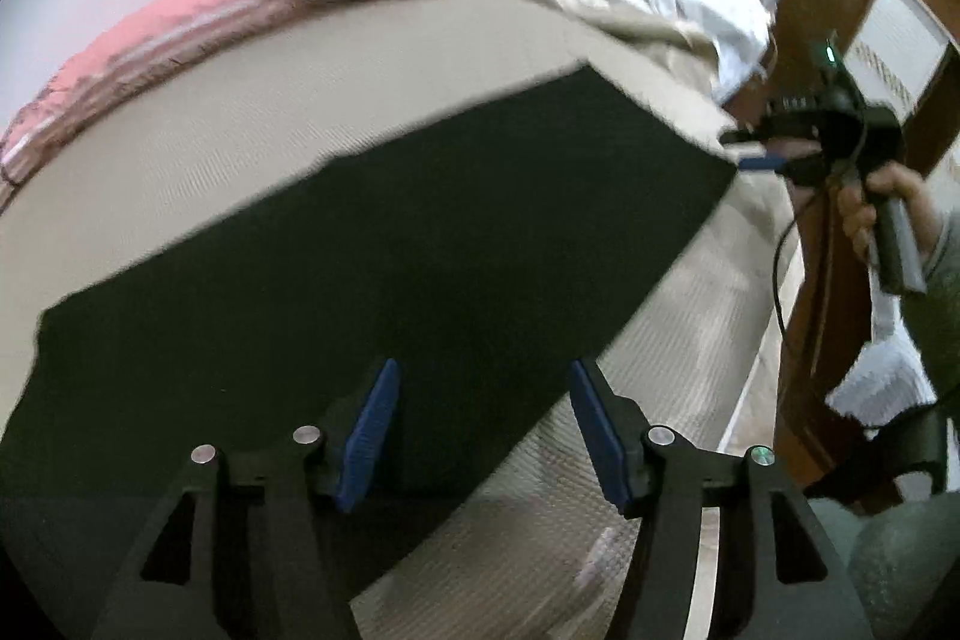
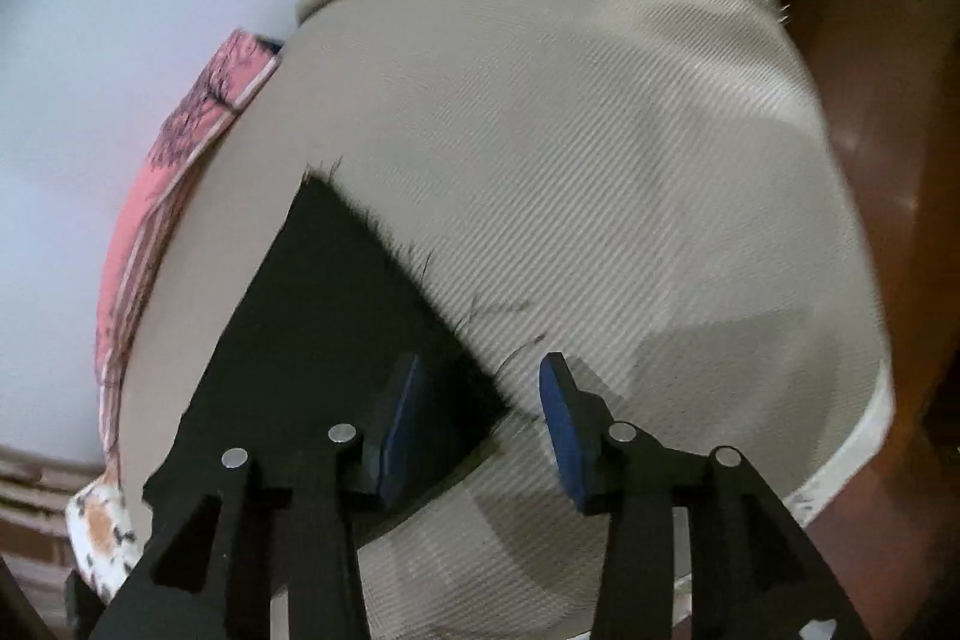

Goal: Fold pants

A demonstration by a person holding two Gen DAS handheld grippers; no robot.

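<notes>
Diagonally, dark pants [image 1: 360,268] across beige bedcover [image 1: 240,100].

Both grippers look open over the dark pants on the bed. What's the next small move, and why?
Probably lower the right gripper onto the frayed end of the pants and close on it. Both sets of jaws stand apart with nothing pinched; the left gripper sits open at the pants' near edge. The pants lie flat on the beige cover, so a fresh grip would let another fold start.
</notes>
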